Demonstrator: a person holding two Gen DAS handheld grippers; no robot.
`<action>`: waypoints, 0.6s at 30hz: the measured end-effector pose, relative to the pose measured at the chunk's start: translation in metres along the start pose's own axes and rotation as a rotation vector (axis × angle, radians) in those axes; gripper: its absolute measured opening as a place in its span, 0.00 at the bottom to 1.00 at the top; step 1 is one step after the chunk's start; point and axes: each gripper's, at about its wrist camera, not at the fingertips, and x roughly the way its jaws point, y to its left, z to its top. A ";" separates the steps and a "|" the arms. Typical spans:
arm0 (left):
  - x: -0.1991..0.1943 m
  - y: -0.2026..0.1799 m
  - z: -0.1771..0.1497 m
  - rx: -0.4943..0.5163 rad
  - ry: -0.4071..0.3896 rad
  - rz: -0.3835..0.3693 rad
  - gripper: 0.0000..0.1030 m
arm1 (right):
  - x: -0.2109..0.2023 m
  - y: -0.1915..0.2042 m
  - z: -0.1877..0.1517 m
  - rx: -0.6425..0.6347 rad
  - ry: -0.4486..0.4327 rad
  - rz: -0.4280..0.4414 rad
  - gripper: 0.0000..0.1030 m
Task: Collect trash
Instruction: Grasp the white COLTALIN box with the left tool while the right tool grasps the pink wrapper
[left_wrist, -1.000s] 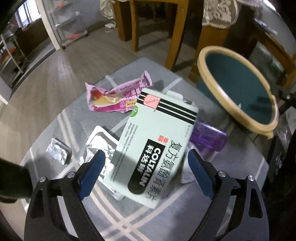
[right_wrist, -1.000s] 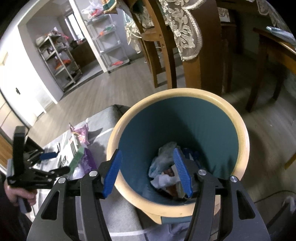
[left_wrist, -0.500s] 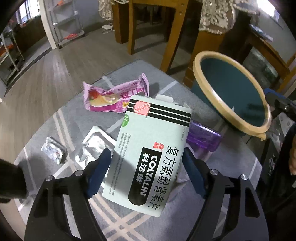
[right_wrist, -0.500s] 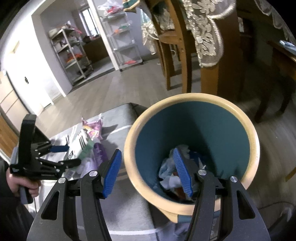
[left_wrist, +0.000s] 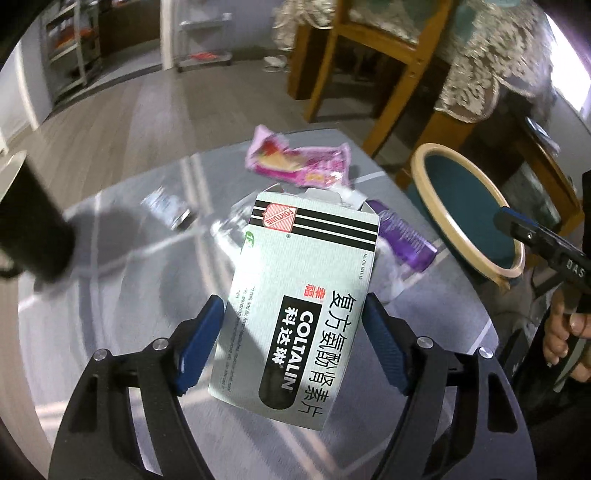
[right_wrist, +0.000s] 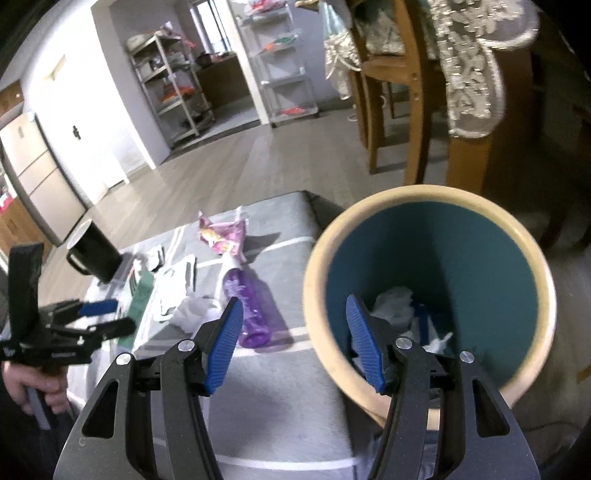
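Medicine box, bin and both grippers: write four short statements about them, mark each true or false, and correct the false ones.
1. The left gripper is shut on the medicine box. True.
2. The right gripper holds the purple bottle. False: its jaws are open and empty; the bottle lies on the grey cushion.
3. The bin is empty. False: crumpled white trash lies at its bottom.
4. The pink wrapper lies on the cushion beyond the box. True.

Left claw (left_wrist: 293, 343) clamped, blue fingers (left_wrist: 201, 341) pressing inward, right claw (right_wrist: 293, 345) spread wide, empty
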 end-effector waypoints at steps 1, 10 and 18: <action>-0.001 0.003 -0.002 -0.008 -0.001 0.005 0.73 | 0.005 0.003 0.003 -0.001 0.009 0.010 0.58; -0.018 0.029 -0.011 -0.154 -0.059 0.031 0.73 | 0.059 0.036 0.044 -0.040 0.097 0.097 0.58; -0.019 0.042 -0.012 -0.217 -0.076 0.031 0.73 | 0.120 0.055 0.073 -0.012 0.212 0.151 0.58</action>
